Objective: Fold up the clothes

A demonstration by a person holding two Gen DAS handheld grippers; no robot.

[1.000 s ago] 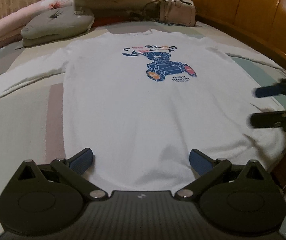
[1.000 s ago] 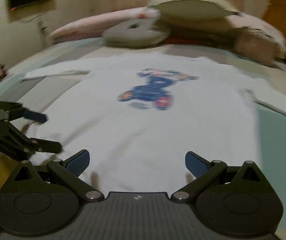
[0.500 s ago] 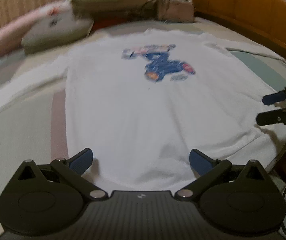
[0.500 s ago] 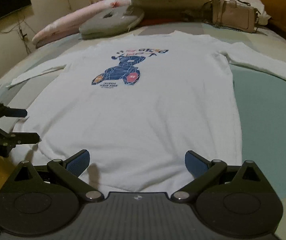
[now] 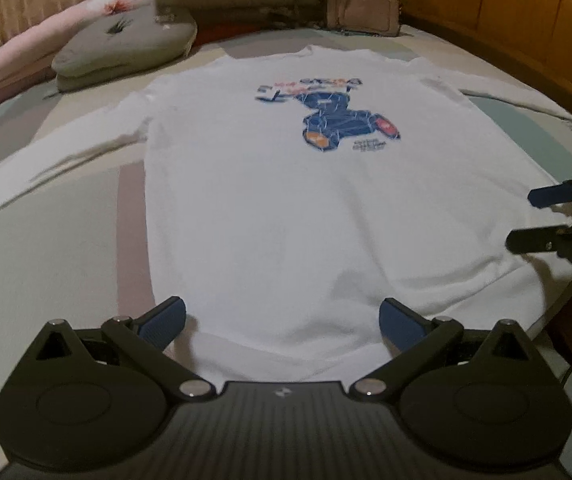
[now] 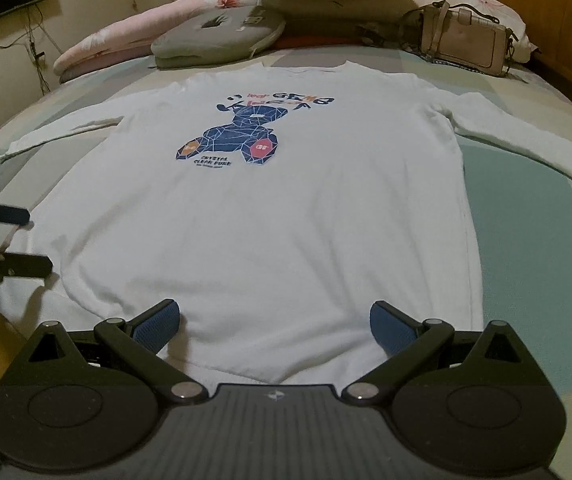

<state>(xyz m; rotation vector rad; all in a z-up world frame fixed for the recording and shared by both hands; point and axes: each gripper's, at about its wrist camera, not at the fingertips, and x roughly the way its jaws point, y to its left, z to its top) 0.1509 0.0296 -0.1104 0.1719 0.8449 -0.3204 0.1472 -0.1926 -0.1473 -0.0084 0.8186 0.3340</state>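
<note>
Sweatshirt (image 6: 270, 208), white with a blue bear print, lies flat face-up on the bed (image 6: 534, 216), sleeves spread. My left gripper (image 5: 282, 316) and right gripper (image 6: 274, 318) hover wide open, empty, at its hem, ready to pinch.

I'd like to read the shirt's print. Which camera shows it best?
The right wrist view: the print is sharp there, its bear and lettering clear. In the left wrist view the print is blurred and the words unreadable.
</note>
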